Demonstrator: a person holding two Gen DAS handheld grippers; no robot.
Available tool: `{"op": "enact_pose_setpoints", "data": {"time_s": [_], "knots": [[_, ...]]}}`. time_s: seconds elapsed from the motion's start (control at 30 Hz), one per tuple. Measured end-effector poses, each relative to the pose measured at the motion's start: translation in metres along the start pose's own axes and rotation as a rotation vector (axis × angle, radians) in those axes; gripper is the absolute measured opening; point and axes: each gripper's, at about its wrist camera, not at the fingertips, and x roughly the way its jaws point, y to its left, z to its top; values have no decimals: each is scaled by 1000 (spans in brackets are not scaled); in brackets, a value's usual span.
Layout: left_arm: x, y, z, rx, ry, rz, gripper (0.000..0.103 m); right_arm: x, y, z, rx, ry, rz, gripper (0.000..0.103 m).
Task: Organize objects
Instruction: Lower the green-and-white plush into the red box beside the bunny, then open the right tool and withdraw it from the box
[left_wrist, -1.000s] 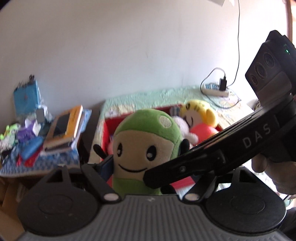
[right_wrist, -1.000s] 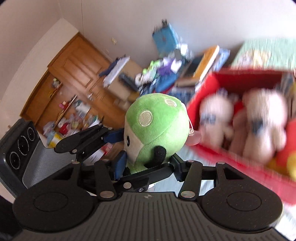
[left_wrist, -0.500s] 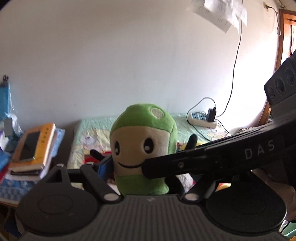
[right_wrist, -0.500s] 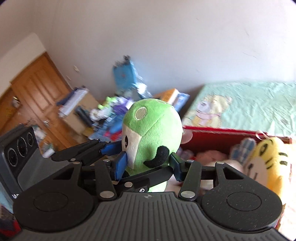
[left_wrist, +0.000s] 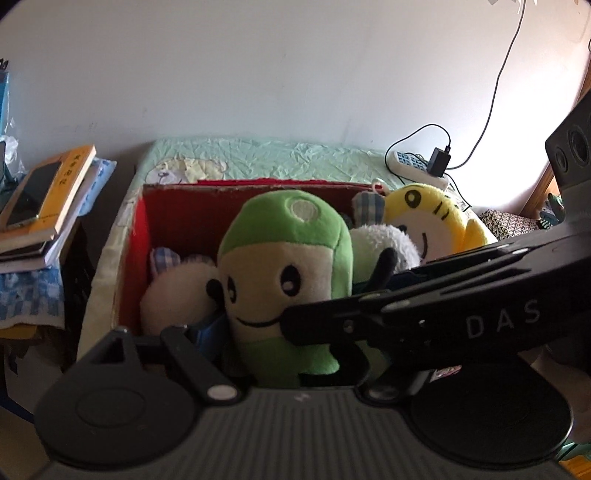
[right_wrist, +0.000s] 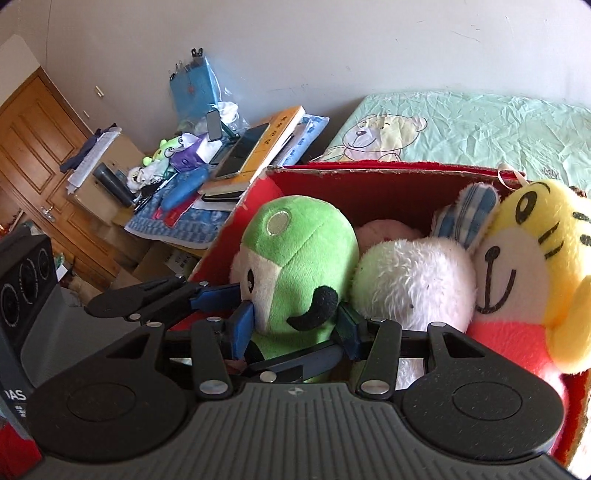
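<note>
We see the box (right_wrist: 369, 177) on the bed (right_wrist: 480, 122), with the side worktop (right_wrist: 173, 225) at its 9 o'clock carrying stacked books (right_wrist: 266, 144). In the box, the round-headed plush (right_wrist: 295, 258) sits at 9 o'clock, the fluffy plush (right_wrist: 410, 280) at its 3 o'clock, touching, and the tiger plush (right_wrist: 524, 258) beyond at 3 o'clock. A power strip (left_wrist: 413, 166) lies behind the box at 1 o'clock.

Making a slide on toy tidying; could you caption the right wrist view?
Both grippers lower a green plush into a red box beside white and yellow plush toys.
</note>
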Motion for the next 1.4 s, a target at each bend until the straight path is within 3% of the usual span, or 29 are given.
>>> {"op": "enact_pose_setpoints", "data": {"time_s": [0.3, 0.47, 0.9, 1.3, 1.4], "knots": [[7, -1, 6, 23, 55, 63, 90, 7, -14, -2, 83, -7, 12, 52], [2, -8, 15, 41, 67, 94, 95, -9, -9, -6, 97, -45, 6, 54], [-6, -29, 33, 61, 98, 201, 95, -54, -10, -9, 185, -171, 15, 58], [-15, -40, 39, 60, 110, 299, 99, -78, -5, -21, 229, -268, -62, 58], [-17, -40, 40, 48, 113, 312, 99, -83, -2, -24, 231, -285, -118, 59]]}}
